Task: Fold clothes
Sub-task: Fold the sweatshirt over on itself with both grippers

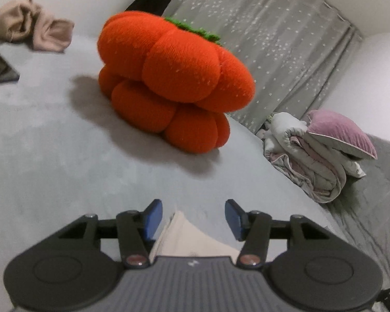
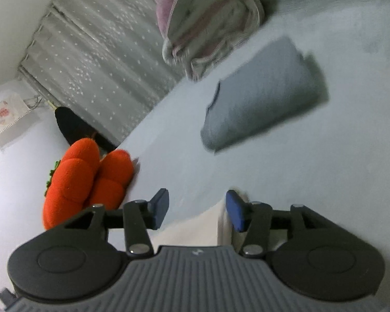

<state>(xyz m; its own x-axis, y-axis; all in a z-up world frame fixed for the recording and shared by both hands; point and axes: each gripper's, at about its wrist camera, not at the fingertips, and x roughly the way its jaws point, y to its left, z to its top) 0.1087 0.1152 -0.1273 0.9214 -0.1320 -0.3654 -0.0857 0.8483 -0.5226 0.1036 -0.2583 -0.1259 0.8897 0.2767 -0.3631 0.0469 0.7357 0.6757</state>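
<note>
- Both tools are seen with their blue pads set apart; nothing is gripped by either.
- Between the pads of the left tool (image 1: 193, 218) a corner of cream cloth (image 1: 192, 239) is seen lying on the grey bed (image 1: 52, 156), with neither pad pressed on it.
- Under the right tool (image 2: 197, 209) the same cream cloth (image 2: 195, 230) is seen flat on the bed (image 2: 312, 182); its far edge is just beside the right-hand pad, and whether it is touched cannot be told.
- An orange pumpkin cushion (image 1: 174, 78) is placed on the bed beyond the cream cloth, well apart from it in the left wrist view.
- A crumpled beige garment (image 1: 31, 26) is seen far behind and to the left of the cushion.
- A dark flat object (image 1: 0, 67) is cut off by the picture edge left of the cushion.
- A rolled quilt (image 1: 306, 161) with a pink pillow (image 1: 343, 132) on top is seen right of the cushion, below a grey star-patterned curtain (image 1: 260, 39).
- A folded grey bundle (image 2: 262, 96) is laid on the bed between the quilt (image 2: 221, 26) and the cream cloth, in the right wrist view.
</note>
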